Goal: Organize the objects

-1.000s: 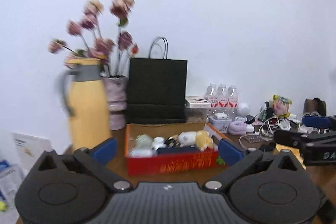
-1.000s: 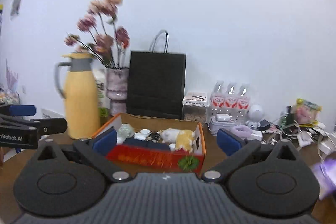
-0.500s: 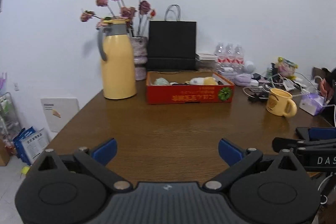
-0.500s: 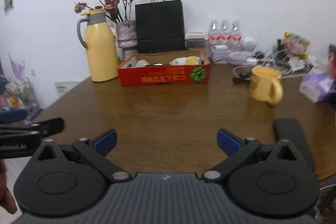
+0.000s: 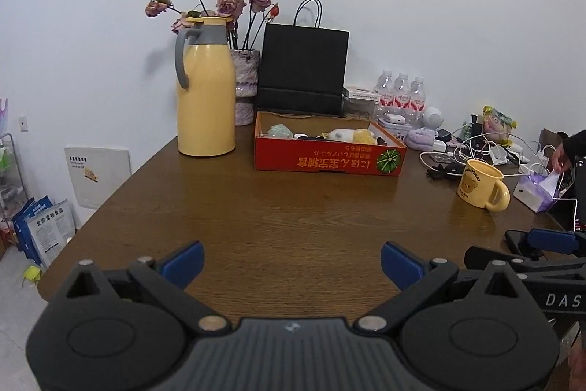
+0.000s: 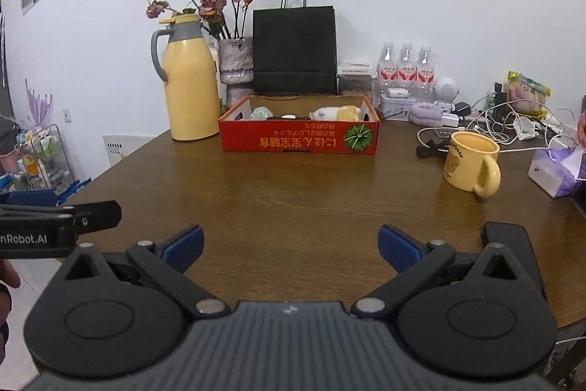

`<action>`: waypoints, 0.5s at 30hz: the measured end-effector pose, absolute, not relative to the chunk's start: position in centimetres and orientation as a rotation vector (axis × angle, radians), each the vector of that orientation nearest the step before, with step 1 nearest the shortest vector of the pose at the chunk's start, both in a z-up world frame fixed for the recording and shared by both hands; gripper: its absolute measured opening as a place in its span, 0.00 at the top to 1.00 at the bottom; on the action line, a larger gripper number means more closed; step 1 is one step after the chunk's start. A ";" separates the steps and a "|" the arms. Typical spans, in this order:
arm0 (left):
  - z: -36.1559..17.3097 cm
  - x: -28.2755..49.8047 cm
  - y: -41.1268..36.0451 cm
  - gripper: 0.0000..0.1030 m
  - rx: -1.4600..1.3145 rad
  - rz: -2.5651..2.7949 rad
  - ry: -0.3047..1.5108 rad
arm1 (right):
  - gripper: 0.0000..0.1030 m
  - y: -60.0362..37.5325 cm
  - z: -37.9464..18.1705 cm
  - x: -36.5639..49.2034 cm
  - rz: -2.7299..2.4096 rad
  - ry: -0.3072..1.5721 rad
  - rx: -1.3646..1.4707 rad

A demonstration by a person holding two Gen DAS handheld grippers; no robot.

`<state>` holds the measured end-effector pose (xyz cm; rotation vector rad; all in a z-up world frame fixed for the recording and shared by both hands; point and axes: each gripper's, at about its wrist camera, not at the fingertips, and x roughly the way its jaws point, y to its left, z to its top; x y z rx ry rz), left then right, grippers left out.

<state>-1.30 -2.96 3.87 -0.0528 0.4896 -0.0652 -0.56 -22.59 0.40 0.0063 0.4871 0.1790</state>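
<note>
Box: we see the red cardboard box (image 6: 298, 138) lying long axis left-right.
Room: bare brown wooden table (image 6: 293, 200) before it.
Grippers: left gripper (image 5: 292, 266) and right gripper (image 6: 291, 250) spread apart, empty.

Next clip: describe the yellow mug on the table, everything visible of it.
The yellow mug stands upright on the wooden table, right of the red cardboard box and apart from it. It looks like matte plastic or ceramic, with a bear face and dark lettering on its side. Its handle points toward the camera and to the right. What shows of the inside looks empty. A tangle of cables lies just behind it. Neither gripper touches it.
</note>
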 end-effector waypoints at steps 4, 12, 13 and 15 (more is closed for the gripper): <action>3.9 -1.3 -2.9 0.00 -0.046 -0.061 0.492 | 0.00 -22.6 0.4 -0.8 0.153 0.472 0.003; 3.9 -1.4 -3.2 0.00 -0.031 -0.070 0.497 | 0.00 -22.3 0.1 -0.8 0.161 0.476 -0.015; 3.8 -1.4 -3.2 0.00 -0.030 -0.071 0.498 | 0.00 -22.3 0.1 -0.7 0.161 0.478 -0.014; 3.8 -1.4 -3.2 0.00 -0.029 -0.070 0.499 | 0.00 -22.4 0.1 -0.7 0.160 0.479 -0.009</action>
